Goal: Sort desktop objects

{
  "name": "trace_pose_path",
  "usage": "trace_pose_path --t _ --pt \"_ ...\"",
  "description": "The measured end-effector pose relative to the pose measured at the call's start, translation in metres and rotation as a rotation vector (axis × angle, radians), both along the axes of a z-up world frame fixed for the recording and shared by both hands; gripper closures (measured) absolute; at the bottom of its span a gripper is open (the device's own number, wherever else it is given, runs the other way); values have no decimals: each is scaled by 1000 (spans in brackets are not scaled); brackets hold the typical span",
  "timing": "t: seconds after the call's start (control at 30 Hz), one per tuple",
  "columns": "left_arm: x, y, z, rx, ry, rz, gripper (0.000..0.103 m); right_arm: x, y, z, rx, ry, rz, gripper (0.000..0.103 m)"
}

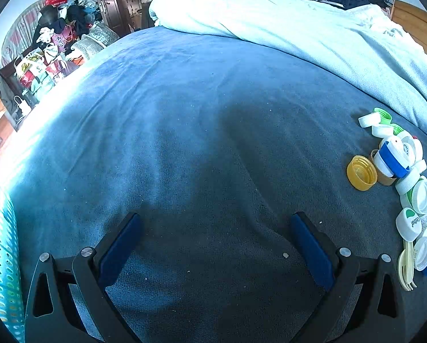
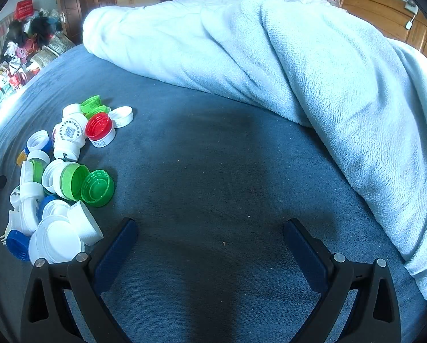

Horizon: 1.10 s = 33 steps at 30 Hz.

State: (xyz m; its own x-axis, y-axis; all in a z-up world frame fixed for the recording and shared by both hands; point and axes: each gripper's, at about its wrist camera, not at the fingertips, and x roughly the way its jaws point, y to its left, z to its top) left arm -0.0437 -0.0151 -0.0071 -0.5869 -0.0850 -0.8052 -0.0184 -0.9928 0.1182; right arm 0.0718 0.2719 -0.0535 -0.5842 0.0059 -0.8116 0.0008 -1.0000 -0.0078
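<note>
1. Blue plush bedspread [image 1: 184, 131] is the working surface, and both my tools hang over bare cloth.
2. Left gripper [image 1: 214, 245]: jaws spread wide, nothing between the pads. Right gripper [image 2: 210, 253]: likewise released and empty.
3. Task's things: a heap of bottle caps [image 2: 61, 171], white, green, blue and red. It sits at 9 to 10 o'clock of my right tool and at 3 o'clock of my left [image 1: 405, 188], so between the two.
4. Outliers look easiest to start on: the yellow cap [image 1: 361, 173] lies at the heap's edge on my left tool's side, and a green cap [image 2: 97, 188] lies open side up on my right tool's side.
5. My judgement for a good pick: take one edge cap at a time, pads across its ribbed rim, pressing little into the soft cloth so neighbours do not roll.
6. A pale plastic fork [image 1: 407, 268] lies by the heap; I would sort it separately.
7. Further out: a pale blue blanket [image 2: 299, 65] bunched at 12 to 3 o'clock, a perforated teal basket [image 1: 1, 263] at 8 o'clock of my left tool, and piled clothes and bags beyond the bed.
</note>
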Motion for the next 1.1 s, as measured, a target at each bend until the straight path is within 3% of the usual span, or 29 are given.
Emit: trace_pose_path --t 1.1 --pt "-1 -2 -2 29 -1 5 1 -2 -2 0 0 -1 0 0"
